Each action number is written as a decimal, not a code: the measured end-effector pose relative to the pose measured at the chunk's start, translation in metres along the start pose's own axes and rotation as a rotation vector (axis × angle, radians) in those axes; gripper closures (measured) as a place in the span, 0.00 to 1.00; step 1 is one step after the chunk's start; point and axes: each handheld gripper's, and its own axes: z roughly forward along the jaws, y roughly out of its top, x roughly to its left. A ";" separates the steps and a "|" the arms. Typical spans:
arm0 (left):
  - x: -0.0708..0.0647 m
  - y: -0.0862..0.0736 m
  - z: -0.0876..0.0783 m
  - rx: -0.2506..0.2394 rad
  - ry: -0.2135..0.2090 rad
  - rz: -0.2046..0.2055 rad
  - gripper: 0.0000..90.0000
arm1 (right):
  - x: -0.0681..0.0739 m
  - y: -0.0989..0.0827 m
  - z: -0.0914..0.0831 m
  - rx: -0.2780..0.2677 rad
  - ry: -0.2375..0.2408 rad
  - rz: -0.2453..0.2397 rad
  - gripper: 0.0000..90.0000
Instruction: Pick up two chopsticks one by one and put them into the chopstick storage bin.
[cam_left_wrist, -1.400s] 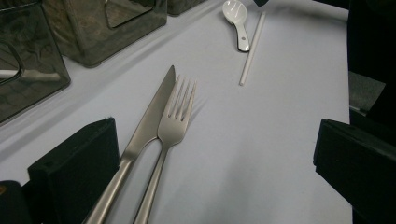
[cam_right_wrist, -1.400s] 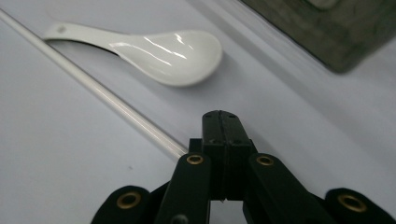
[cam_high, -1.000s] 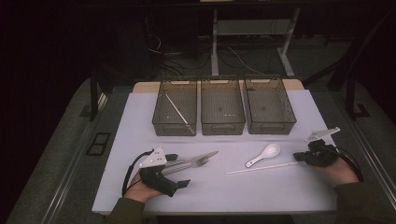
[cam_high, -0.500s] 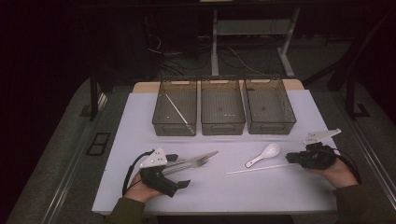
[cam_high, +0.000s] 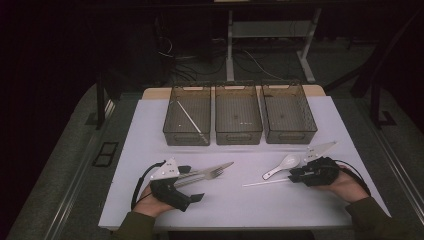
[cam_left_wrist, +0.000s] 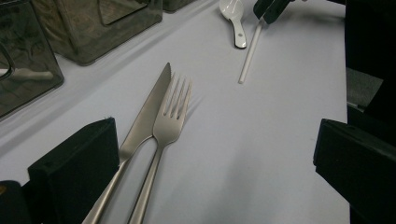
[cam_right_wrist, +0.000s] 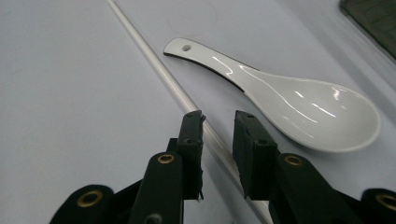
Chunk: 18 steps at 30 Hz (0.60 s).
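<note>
A white chopstick (cam_high: 265, 182) lies on the white mat beside a white ceramic spoon (cam_high: 282, 165). My right gripper (cam_high: 292, 175) sits at the chopstick's right end. Its jaws have just been opening. In the right gripper view (cam_right_wrist: 217, 123) they stand slightly apart, with the chopstick (cam_right_wrist: 154, 60) running between them and the spoon (cam_right_wrist: 289, 98) just to the right. My left gripper (cam_high: 194, 183) rests open on the mat. A steel fork (cam_left_wrist: 175, 105) and knife (cam_left_wrist: 152, 102) lie side by side between its wide jaws (cam_left_wrist: 215, 126), untouched.
Three smoky clear bins stand in a row at the back of the mat: left (cam_high: 185, 137), middle (cam_high: 238, 136), right (cam_high: 290, 136). The left bin holds another chopstick (cam_high: 189, 117). The white mat (cam_high: 150, 130) has bare room in front and to the sides.
My right gripper has slid left along the mat to the chopstick's end. The left gripper, fork, knife and spoon have stayed put.
</note>
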 end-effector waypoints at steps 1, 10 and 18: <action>0.000 0.000 0.000 0.000 0.000 0.000 0.00 | 0.001 0.001 0.002 0.008 0.001 -0.003 0.80; 0.000 0.000 0.001 0.000 -0.002 -0.001 0.00 | 0.004 0.003 0.011 0.060 -0.016 -0.039 0.82; 0.000 0.000 0.001 0.004 -0.007 0.001 0.00 | 0.007 0.003 0.010 0.084 0.009 -0.077 0.85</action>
